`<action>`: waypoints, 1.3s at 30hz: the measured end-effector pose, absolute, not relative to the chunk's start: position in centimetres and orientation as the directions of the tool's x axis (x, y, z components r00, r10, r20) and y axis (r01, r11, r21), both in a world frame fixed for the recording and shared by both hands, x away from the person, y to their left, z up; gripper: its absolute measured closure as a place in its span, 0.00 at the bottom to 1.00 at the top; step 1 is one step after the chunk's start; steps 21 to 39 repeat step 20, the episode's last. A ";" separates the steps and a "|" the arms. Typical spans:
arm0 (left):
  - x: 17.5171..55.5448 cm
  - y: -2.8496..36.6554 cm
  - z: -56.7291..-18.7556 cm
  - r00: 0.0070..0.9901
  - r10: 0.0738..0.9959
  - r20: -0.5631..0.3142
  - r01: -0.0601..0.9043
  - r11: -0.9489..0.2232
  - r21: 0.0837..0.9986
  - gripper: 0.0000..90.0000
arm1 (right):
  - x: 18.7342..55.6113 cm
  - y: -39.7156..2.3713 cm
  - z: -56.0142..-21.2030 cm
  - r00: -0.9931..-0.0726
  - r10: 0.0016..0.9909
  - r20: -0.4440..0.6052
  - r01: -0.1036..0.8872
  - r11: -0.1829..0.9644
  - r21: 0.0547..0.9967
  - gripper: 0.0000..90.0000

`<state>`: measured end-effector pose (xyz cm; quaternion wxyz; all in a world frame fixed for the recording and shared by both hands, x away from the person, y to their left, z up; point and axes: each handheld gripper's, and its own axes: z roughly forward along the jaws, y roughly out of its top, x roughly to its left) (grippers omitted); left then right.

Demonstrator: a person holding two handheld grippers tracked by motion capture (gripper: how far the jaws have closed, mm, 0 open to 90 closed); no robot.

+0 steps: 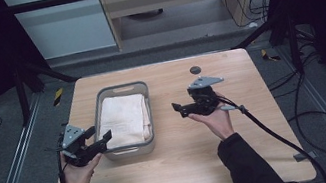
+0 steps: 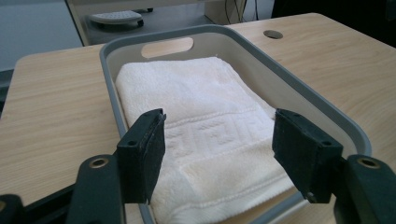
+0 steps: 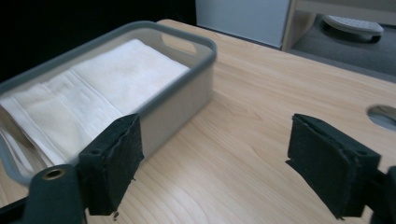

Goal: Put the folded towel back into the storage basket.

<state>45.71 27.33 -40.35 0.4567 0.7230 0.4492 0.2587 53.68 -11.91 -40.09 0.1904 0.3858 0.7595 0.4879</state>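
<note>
A grey plastic bin [image 1: 119, 87] stands on the left half of the wooden table [image 1: 253, 152], and a folded white towel [image 1: 124, 118] lies flat inside it. My left gripper [image 1: 101, 134] is at the bin's near left corner. In the left gripper view its open jaws [image 2: 219, 149] straddle the near end of the towel [image 2: 201, 93] without touching it, above the bin's rim [image 2: 299, 88]. My right gripper [image 1: 178, 109] hovers over bare table to the right of the bin. It is open [image 3: 215, 163] with nothing between the pads, and the bin's wall [image 3: 182, 102] and towel [image 3: 107, 79] lie off to its left.
A small round hole [image 1: 195, 70] sits in the tabletop beyond the right gripper. Black cables trail off the table's right side [image 1: 280, 136]. A dark frame and metal rails surround the table. A wooden shelf unit stands behind it.
</note>
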 end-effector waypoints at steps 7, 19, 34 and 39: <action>44.1 27.4 -41.2 0.479 0.878 -0.004 0.391 -0.209 0.896 0.34 | 51.7 -16.7 -42.3 -0.581 0.805 0.118 0.434 0.184 0.882 0.14; 41.2 28.8 -42.5 0.470 0.882 0.039 0.354 -0.229 0.907 0.26 | 47.9 -23.0 -45.8 -0.554 0.828 0.092 0.421 0.182 0.889 0.11; 41.0 28.9 -42.6 0.470 0.882 0.036 0.357 -0.227 0.906 0.26 | 47.6 -23.3 -46.1 -0.550 0.831 0.090 0.424 0.184 0.887 0.11; 41.0 28.9 -42.6 0.470 0.882 0.036 0.357 -0.227 0.906 0.26 | 47.6 -23.3 -46.1 -0.550 0.831 0.090 0.424 0.184 0.887 0.11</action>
